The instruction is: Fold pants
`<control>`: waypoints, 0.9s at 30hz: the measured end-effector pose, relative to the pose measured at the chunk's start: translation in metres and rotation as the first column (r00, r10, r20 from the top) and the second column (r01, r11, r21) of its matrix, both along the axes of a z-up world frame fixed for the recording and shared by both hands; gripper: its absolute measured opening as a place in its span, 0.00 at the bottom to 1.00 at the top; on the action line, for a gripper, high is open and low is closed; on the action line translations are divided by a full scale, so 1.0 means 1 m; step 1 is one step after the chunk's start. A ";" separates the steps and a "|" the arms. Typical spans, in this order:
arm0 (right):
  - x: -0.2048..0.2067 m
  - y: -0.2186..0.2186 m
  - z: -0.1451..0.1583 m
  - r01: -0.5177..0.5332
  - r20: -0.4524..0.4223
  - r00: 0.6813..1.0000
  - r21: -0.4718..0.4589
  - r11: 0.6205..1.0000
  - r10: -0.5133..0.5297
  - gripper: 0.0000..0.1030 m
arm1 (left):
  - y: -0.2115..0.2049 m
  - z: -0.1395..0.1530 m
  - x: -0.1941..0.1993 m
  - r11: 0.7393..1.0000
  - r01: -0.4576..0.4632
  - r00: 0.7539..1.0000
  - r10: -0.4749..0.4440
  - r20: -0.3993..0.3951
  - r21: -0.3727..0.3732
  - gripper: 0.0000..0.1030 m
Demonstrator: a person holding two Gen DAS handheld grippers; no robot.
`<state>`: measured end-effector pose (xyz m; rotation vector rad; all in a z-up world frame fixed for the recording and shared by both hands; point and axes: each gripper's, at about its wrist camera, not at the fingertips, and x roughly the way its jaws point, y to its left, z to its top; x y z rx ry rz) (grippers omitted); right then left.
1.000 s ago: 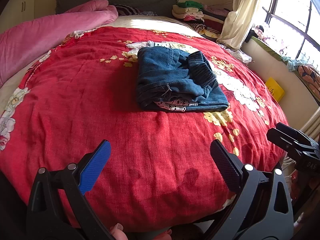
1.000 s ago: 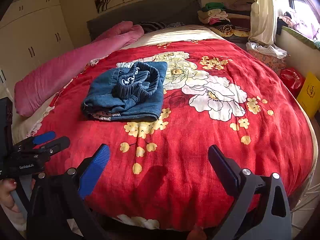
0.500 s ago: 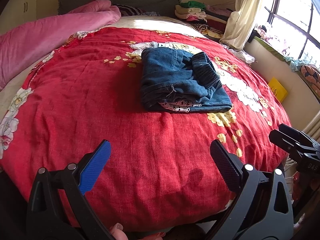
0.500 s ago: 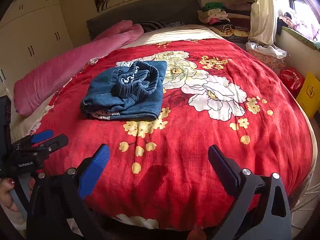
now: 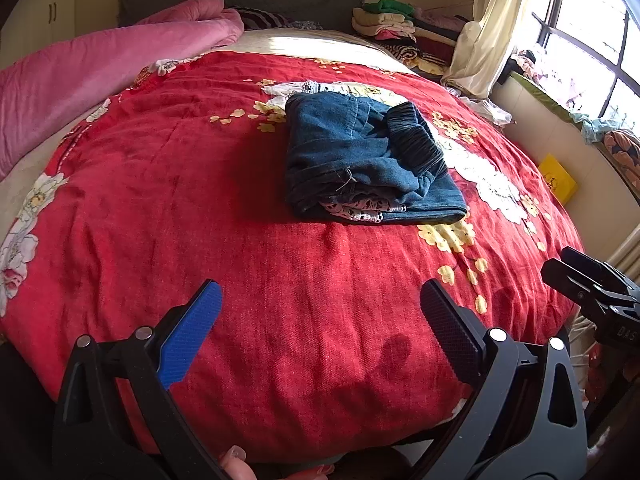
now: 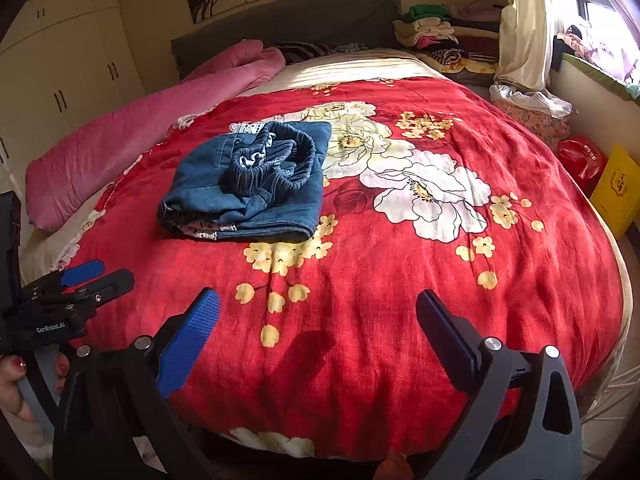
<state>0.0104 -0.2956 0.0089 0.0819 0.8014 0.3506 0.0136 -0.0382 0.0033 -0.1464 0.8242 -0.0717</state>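
Observation:
A pair of blue denim pants [image 5: 360,160] lies folded into a compact bundle on the red flowered bedspread [image 5: 180,220], with its elastic waistband on top and a patterned lining showing at the near edge. In the right wrist view the pants [image 6: 248,184] sit left of centre. My left gripper [image 5: 320,320] is open and empty, hovering over the bed's near edge well short of the pants. My right gripper [image 6: 318,320] is also open and empty, held back at the foot of the bed. Each gripper appears at the edge of the other's view.
A rolled pink blanket [image 5: 100,76] lies along the bed's left side. Stacked folded clothes [image 5: 388,20] stand at the head right. A cream curtain [image 5: 492,20], a window ledge and a yellow bag [image 5: 558,178] line the right wall. White wardrobes [image 6: 60,72] stand left.
Both grippers stayed open. The left wrist view shifted slightly, so the pants sit a little lower and further right in it; the pants themselves have not moved on the bed.

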 end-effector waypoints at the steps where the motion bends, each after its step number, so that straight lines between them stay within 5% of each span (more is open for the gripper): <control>1: 0.000 0.000 0.000 0.000 0.000 1.000 0.000 1.000 0.000 0.95 | 0.000 0.000 0.000 1.000 0.000 1.000 0.000 0.000 -0.001 0.91; 27: 0.015 0.000 -0.009 0.006 -0.021 1.000 -0.056 0.998 -0.008 0.95 | 0.014 -0.004 0.007 0.998 -0.038 0.999 0.040 -0.024 0.042 0.91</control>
